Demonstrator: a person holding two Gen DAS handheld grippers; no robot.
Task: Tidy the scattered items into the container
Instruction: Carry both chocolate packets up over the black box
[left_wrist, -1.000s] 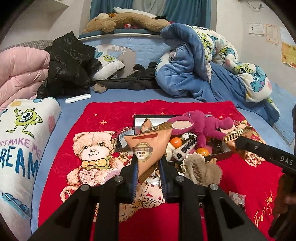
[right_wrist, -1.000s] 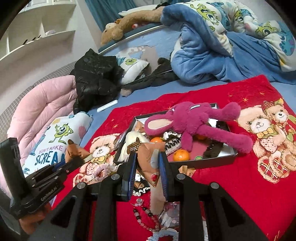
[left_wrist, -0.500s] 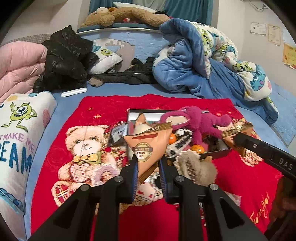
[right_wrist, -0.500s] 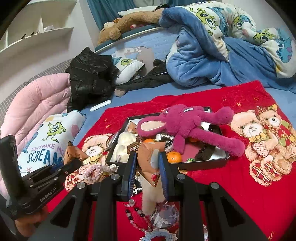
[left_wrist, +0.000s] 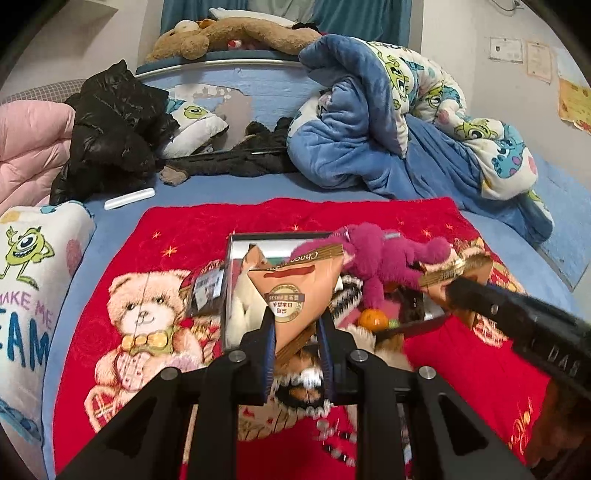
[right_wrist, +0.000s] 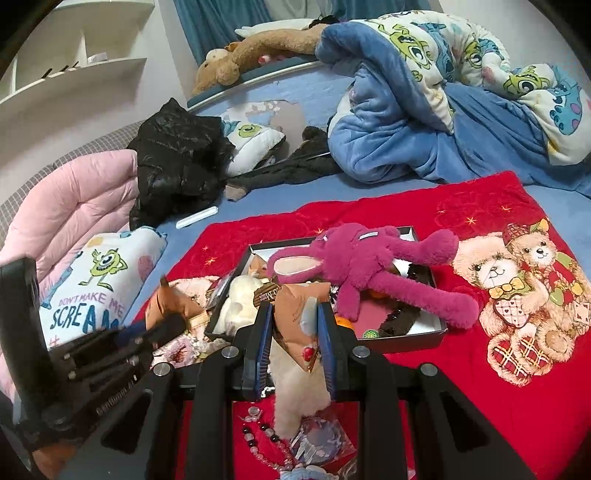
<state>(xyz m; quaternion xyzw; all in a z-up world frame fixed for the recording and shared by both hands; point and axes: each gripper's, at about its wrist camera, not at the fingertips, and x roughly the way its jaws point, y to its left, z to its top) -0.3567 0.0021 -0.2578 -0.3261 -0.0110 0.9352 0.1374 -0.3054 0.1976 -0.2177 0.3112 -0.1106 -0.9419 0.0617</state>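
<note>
My left gripper is shut on an orange-brown triangular snack packet, held over the near-left corner of the dark tray. My right gripper is shut on a second brown snack packet, just in front of the tray's near rim. A magenta plush, a white plush and tangerines lie in the tray. The right wrist view shows the left gripper at the left. The left wrist view shows the right gripper at the right.
A cream furry toy, a beaded bracelet and small trinkets lie on the red teddy blanket below my right gripper. A Monsters pillow lies left. A black jacket and a heaped blue duvet fill the back.
My left gripper has carried its packet to the right, closer to the tray's left side. The right gripper has stayed where it was, its grip unchanged.
</note>
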